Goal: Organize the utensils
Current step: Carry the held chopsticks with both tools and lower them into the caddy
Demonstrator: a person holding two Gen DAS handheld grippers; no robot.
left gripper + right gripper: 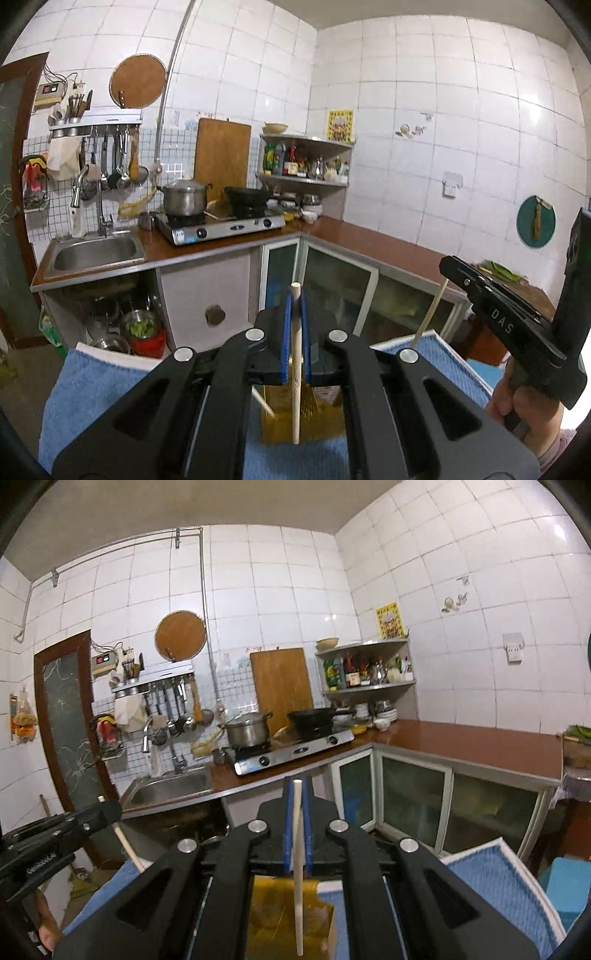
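My left gripper [294, 314] is shut on a wooden chopstick [296, 369] that stands upright, its lower end over a yellow mesh holder [301, 417] on the blue towel [88, 391]. My right gripper [298, 812] is shut on a pale chopstick [298, 886], also upright above the yellow holder [280, 915]. The right gripper [498, 306] shows at the right of the left wrist view with its chopstick [430, 314]. The left gripper [74, 823] shows at the left of the right wrist view with its chopstick [127, 845].
Beyond the towel-covered table stand a brown L-shaped counter [369, 240] with a sink [92, 251], a gas stove [221, 225] with a pot and a wok, a corner shelf [306, 158], and glass-door cabinets [340, 280]. Bowls sit under the sink [136, 325].
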